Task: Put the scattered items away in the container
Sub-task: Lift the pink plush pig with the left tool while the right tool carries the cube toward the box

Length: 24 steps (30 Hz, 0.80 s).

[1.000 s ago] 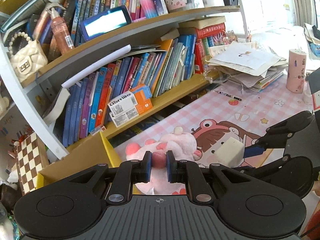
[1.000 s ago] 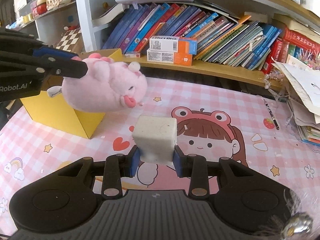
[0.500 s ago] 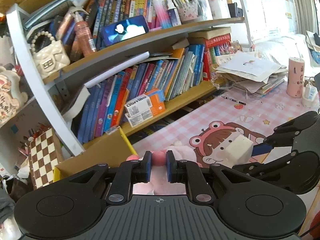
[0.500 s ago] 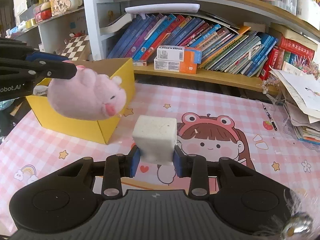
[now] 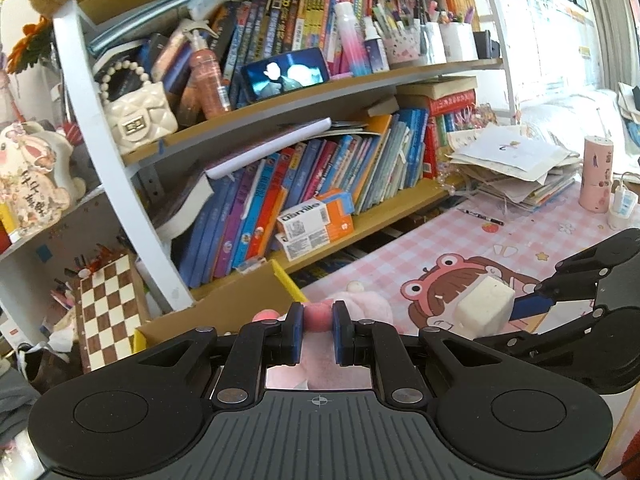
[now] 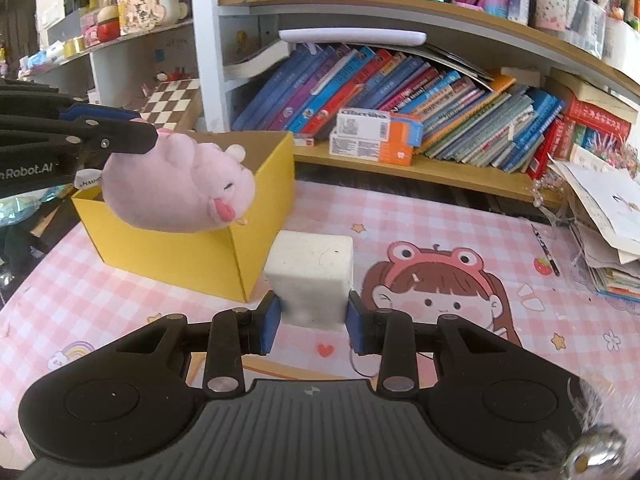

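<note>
Two items are held, one per gripper. One pink plush pig (image 6: 180,186) hangs from the left gripper (image 5: 316,320), whose blue pads are pinched on a small pink part of the toy; in the right wrist view the pig is in the air, its body over the front rim of the yellow box (image 6: 224,256) and its snout toward the box's near right corner. One white foam block (image 6: 311,276) is clamped between the pads of the right gripper (image 6: 312,320) — it sits upright between them, just beside the box's right corner, above the mat.

One box only, open at the top, stands at the left side of the pink checked mat (image 6: 420,232), close to the shelf edge. The mat carries a cartoon girl in a frog hat (image 6: 432,288), plus stars and a rainbow. One pen (image 6: 544,250) lies near the mat's right edge — next to a stack of papers (image 6: 604,216).

Behind runs a bookshelf (image 6: 420,168) packed with leaning books, two white-and-orange cartons (image 6: 376,136) lying on its lower board. One chessboard (image 6: 172,100) leans at the left.
</note>
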### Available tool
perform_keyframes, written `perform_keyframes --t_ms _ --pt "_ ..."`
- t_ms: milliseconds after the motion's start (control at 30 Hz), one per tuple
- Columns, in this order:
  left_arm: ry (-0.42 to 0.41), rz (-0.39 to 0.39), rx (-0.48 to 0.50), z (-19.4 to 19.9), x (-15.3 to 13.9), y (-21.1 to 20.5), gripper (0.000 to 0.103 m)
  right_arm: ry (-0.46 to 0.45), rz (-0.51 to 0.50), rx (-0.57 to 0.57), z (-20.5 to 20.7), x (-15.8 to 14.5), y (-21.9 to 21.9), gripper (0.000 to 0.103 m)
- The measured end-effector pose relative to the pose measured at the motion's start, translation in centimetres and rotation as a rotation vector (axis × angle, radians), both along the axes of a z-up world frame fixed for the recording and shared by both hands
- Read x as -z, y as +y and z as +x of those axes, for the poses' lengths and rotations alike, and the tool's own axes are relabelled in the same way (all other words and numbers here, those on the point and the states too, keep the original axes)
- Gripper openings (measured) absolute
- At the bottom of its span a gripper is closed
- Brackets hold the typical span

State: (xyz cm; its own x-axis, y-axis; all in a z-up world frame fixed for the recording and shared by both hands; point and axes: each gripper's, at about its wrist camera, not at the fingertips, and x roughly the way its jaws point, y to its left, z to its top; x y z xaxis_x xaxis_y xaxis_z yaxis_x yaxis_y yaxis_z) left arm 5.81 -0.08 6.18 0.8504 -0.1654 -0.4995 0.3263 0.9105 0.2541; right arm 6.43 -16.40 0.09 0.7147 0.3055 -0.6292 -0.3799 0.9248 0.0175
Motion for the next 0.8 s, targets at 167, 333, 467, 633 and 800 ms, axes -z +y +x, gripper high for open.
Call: perform_keyframes --t_ms 167,333,467,633,800 --pt "-0.012 -0.009 -0.016 -0.1 -0.2 1.6 0.013 0.021 0.018 -0.029 0.4 -0.4 1.5 0.032" --pt "-0.027 -0.024 -0.042 0.0 -0.5 3.3 0.013 0.029 0.015 -0.055 0.8 -0.8 3.1 0.032" --pt "-0.038 -0.04 -0.065 0.2 -0.6 4.8 0.013 0.027 0.004 -0.074 1.2 -1.1 4.5 0.032" --pt "-0.055 -0.057 -0.096 0.7 -0.9 6.6 0.013 0.009 -0.015 -0.097 2.0 -1.8 6.0 0.032" --pt "-0.056 -0.087 -0.122 1.3 -0.8 8.4 0.013 -0.012 -0.027 -0.115 2.9 -2.5 7.4 0.032"
